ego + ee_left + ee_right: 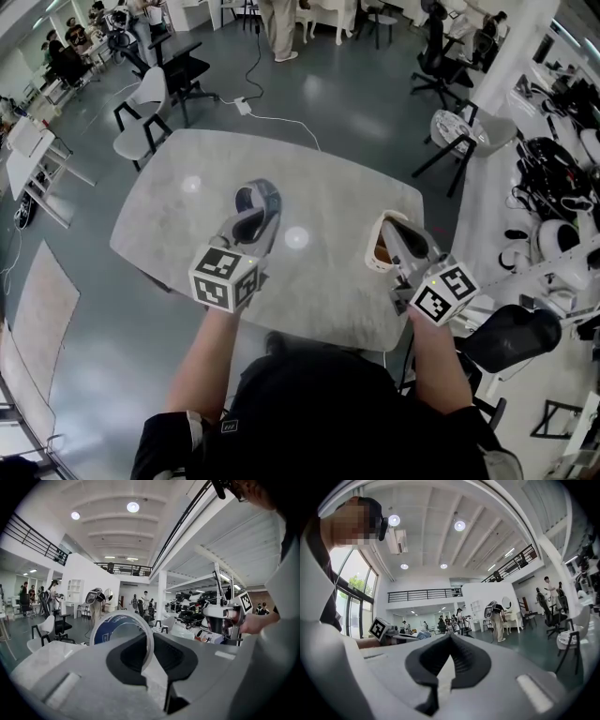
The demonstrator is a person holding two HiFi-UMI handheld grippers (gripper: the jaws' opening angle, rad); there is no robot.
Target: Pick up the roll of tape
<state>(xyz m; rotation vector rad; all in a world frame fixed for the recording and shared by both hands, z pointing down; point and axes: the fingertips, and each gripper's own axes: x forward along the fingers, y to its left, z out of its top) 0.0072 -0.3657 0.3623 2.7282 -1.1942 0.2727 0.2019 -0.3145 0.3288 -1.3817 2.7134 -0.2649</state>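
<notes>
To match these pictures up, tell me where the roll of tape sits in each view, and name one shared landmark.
Head view: the roll of tape is left of centre, over the table, in the left gripper.
Left gripper view: roll of tape centre-left, its rim clamped between the jaws.
Right gripper view: cannot tell; a small bluish shape left of centre may be it.
Shared landmark: the standing person in light trousers.

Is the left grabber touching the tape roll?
Touching. The left gripper view shows the roll of tape pinched between the left gripper's two jaws, its rim pressed against the pads.
</notes>
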